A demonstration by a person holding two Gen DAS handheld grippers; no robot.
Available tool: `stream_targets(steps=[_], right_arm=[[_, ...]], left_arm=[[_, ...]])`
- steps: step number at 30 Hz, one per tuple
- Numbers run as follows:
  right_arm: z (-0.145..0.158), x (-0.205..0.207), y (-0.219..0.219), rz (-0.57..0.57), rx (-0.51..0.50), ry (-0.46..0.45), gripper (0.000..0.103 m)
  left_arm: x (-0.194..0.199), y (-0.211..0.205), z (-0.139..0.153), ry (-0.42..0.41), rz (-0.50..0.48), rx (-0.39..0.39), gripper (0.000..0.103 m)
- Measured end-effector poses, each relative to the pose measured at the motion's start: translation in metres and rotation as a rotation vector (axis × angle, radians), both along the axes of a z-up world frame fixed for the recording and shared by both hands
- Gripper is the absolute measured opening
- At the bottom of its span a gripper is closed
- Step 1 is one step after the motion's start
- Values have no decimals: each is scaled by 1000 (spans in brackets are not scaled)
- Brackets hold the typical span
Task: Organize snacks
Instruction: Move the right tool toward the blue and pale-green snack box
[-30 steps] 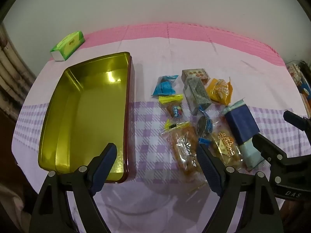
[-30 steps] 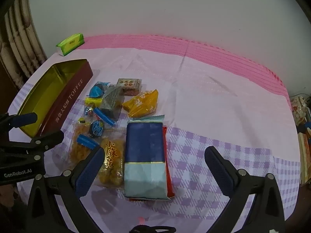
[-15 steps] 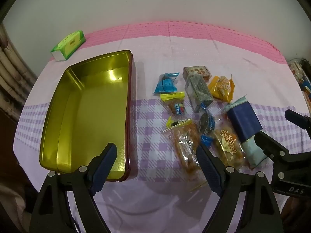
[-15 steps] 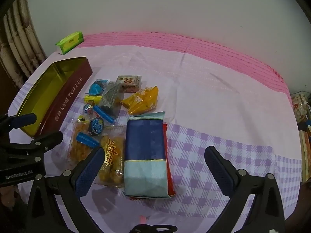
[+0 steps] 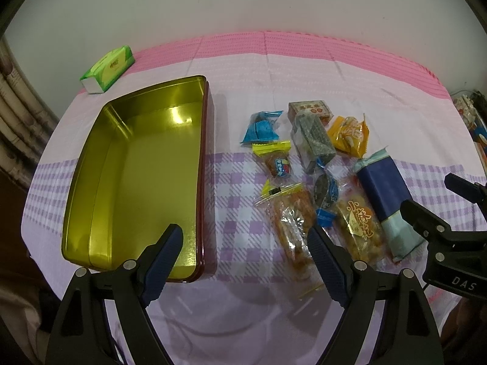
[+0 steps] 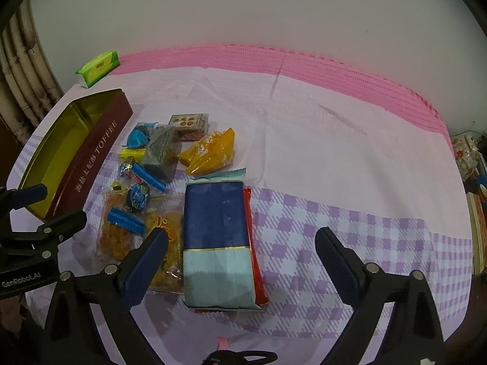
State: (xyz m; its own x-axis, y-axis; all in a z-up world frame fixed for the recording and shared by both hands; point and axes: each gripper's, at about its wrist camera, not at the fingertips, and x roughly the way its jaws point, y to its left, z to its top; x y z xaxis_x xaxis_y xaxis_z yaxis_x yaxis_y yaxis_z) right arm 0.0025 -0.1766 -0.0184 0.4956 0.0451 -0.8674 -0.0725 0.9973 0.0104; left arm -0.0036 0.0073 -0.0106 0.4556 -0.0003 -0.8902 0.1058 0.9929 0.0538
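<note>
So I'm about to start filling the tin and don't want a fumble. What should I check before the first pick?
1. Tin open and empty: ok.
2. Left gripper open, holding nothing: ok.
3. Right gripper open, holding nothing: ok.
4. Blue packet between the right fingers, ahead of their tips: ok.
5. Blue packet free of neighbours: not ok, a red packet lies partly under it.
6. Whether the packet fits the tin: cannot tell.

Our left gripper: jaws wide apart, hovering nr front edge of table, holding nothing. Our right gripper: same, spread wide, empty.
</note>
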Motion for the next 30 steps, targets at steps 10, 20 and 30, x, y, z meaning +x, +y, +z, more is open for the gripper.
stream_targets(steps=[10, 20, 30], right_arm=[[-2, 1, 1, 12, 7, 14, 87], [-5, 1, 3, 26, 19, 25, 84], [-11, 4, 5, 34, 31, 48, 78]], left_arm=[[2, 3, 0, 6, 3, -30, 84], [2, 3, 0, 14, 3, -38, 84], [4, 1, -4, 20, -1, -33, 84]])
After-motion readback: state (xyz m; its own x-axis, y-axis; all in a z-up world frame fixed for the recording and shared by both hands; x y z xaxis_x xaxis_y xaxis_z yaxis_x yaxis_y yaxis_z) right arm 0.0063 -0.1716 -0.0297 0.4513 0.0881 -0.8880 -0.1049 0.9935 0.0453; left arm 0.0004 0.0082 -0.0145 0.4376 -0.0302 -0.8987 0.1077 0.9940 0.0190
